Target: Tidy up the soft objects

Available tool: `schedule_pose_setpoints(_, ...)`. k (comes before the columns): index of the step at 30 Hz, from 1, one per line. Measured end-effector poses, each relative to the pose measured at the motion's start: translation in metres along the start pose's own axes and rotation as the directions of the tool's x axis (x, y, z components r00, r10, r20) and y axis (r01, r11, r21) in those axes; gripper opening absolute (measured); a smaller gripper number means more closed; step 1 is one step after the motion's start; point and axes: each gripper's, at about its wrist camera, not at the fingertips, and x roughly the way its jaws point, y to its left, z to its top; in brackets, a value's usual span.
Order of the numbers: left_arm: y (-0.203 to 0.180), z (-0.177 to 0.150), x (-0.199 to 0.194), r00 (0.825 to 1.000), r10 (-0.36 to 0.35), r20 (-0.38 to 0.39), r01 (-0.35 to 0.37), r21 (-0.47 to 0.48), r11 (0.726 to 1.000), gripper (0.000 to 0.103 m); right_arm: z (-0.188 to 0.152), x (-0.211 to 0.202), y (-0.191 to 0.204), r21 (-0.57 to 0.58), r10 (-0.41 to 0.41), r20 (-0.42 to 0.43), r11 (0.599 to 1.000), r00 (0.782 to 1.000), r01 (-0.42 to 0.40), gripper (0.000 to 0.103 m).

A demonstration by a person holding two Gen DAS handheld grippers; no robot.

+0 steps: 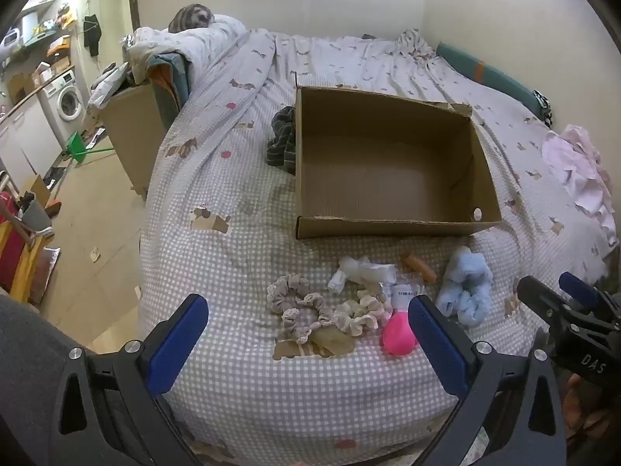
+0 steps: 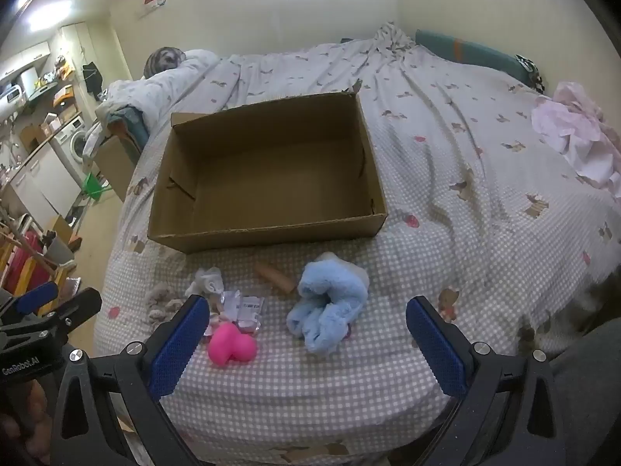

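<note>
- The left gripper (image 1: pixel 306 326) hovers wide open and empty above the scrunchies (image 1: pixel 310 308) on the checked bedspread (image 1: pixel 240 380).
- The right gripper (image 2: pixel 308 328) is equally wide and empty, over the pink toy (image 2: pixel 231 345) and blue fluffy cloth (image 2: pixel 330 303).
- Only the left view shows the dark striped garment (image 1: pixel 282 140) touching the cardboard box (image 1: pixel 388 225); the right view hides it behind the box.

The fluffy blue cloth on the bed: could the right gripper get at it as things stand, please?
Probably yes. The right gripper is open and empty, and the fluffy blue cloth lies on the bed straight ahead between its fingers, with nothing on top. The pink toy sits apart to its left.
</note>
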Motion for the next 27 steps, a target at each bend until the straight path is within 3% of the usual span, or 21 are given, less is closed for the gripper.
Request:
schedule_pose_setpoints(8, -0.012, 0.005, 0.006, 1.000, 0.016, -0.026, -0.017, -0.020, 1.000, 0.103, 0.000, 0.000, 0.000, 0.001, 0.003, 0.004, 1.000, 1.000, -0.003, 0.103)
schedule_pose_setpoints(10, 0.004, -0.001, 0.004, 1.000, 0.007, -0.027, -0.008, -0.026, 1.000, 0.103, 0.000, 0.000, 0.000, 0.001, 0.003, 0.004, 1.000, 1.000, -0.003, 0.103)
schedule_pose_setpoints(27, 0.002, -0.001, 0.005, 0.999, 0.012, -0.034, -0.012, -0.013, 1.000, 0.103, -0.001, 0.004, 0.002, -0.007, -0.005, -0.014, 1.000, 1.000, 0.005, 0.103)
